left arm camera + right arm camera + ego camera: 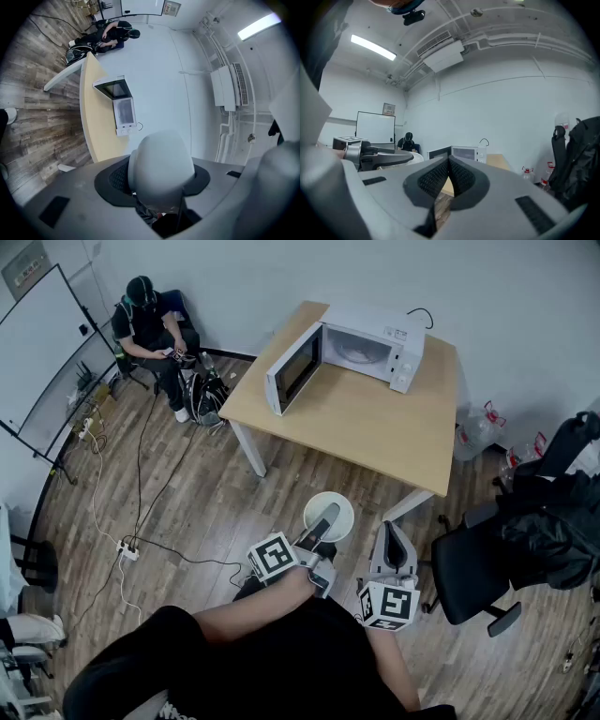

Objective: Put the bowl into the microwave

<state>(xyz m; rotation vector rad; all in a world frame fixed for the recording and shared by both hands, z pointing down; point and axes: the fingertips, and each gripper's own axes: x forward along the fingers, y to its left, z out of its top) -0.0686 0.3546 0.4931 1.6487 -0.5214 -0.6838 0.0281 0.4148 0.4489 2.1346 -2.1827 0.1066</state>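
left claw (323,521) clamped on white bowl (343,510) — right claw (394,532) closed, empty, microwave (361,345) open

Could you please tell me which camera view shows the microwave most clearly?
The head view: the microwave sits whole on the table, its door open and the cavity visible. The left gripper view shows it small and turned sideways; the right gripper view shows it small and distant, low in the frame.

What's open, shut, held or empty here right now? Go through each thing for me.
microwave: on the table, door swung open, looks empty inside.
bowl: held in the air by its rim, short of the table.
left claw: shut on the bowl.
right claw: shut, empty.
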